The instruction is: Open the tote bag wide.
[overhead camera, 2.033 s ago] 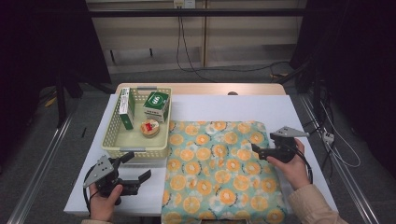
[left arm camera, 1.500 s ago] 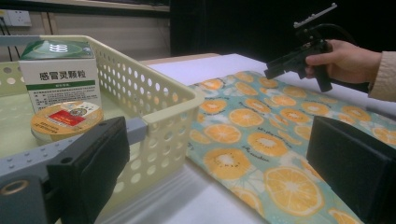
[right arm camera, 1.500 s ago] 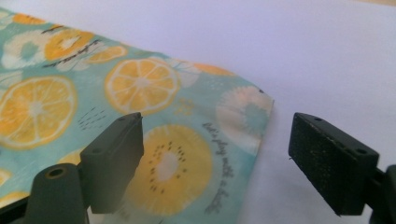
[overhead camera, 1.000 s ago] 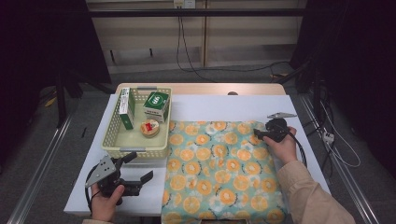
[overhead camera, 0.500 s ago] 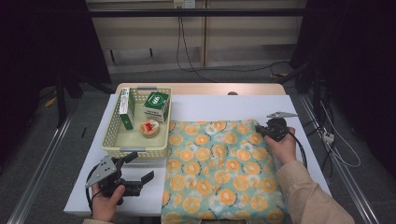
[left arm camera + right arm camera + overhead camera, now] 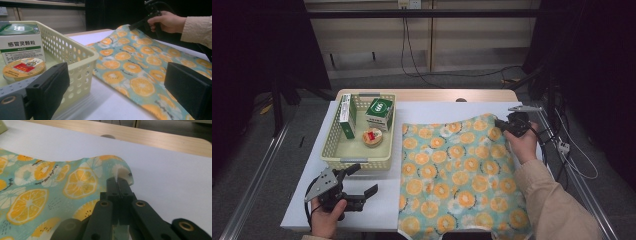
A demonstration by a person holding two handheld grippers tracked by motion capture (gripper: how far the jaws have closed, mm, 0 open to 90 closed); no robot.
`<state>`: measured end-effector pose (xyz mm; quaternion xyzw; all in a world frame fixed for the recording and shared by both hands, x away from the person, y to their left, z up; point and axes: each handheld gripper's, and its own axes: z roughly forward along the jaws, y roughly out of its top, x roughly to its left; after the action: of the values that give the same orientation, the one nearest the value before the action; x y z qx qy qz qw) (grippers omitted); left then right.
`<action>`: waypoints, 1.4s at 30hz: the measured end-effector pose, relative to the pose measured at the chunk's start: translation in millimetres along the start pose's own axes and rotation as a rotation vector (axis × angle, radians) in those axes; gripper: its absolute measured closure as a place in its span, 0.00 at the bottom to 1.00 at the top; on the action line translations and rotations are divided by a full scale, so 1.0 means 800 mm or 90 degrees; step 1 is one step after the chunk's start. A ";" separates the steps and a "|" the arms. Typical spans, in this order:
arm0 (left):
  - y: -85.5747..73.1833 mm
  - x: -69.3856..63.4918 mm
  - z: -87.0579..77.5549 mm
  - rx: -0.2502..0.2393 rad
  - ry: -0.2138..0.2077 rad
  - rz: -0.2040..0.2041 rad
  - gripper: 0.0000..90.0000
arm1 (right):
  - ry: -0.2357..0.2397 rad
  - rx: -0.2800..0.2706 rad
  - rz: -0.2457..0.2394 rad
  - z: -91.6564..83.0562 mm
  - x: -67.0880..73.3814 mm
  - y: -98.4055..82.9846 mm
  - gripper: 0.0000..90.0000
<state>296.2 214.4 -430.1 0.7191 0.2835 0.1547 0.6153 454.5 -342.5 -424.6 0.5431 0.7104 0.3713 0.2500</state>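
A teal cloth printed with orange slices (image 6: 462, 175) lies spread over the right half of the white table (image 6: 382, 210). My right gripper (image 6: 499, 123) is at the cloth's far right corner, shut on it. In the right gripper view the jaws (image 6: 117, 181) pinch the corner of the cloth (image 6: 75, 182), which curls up off the table. My left gripper (image 6: 363, 180) rests open near the table's front left, just in front of the basket, with nothing between its jaws (image 6: 117, 92). From the left gripper view the cloth (image 6: 130, 60) and the right gripper (image 6: 132, 25) show farther off.
A cream plastic basket (image 6: 357, 160) stands at the left, holding two green-and-white boxes (image 6: 379, 112) and a round tin (image 6: 373, 136). A wooden strip (image 6: 427, 95) runs along the table's far edge. Cables hang off the right side.
My right gripper has closed on the cloth's far right corner and risen a little, lifting that corner. The left gripper has stayed put.
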 end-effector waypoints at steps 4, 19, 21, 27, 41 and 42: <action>0.001 -0.001 0.001 -0.001 -0.003 -0.002 0.07 | -0.008 0.003 0.008 0.015 -0.016 0.011 1.00; 0.001 -0.002 0.007 0.001 -0.009 -0.005 0.07 | -0.076 0.005 0.024 0.046 -0.066 0.038 0.50; 0.001 -0.003 0.008 -0.001 -0.014 -0.008 0.07 | -0.054 0.000 0.012 0.037 -0.055 0.039 0.38; 0.000 -0.002 0.008 0.001 -0.021 -0.005 0.07 | 0.010 0.005 -0.041 0.000 -0.003 0.031 0.27; 0.000 -0.005 0.008 0.001 -0.024 -0.007 0.07 | 0.166 0.028 -0.138 -0.057 0.128 -0.029 0.19; 0.000 -0.005 0.008 0.001 -0.024 -0.007 0.07 | 0.178 0.032 -0.144 -0.059 0.135 -0.033 0.19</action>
<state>296.4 206.8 -431.2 0.7207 0.2758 0.1377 0.6209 372.4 -254.4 -412.6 0.4093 0.8036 0.3948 0.1755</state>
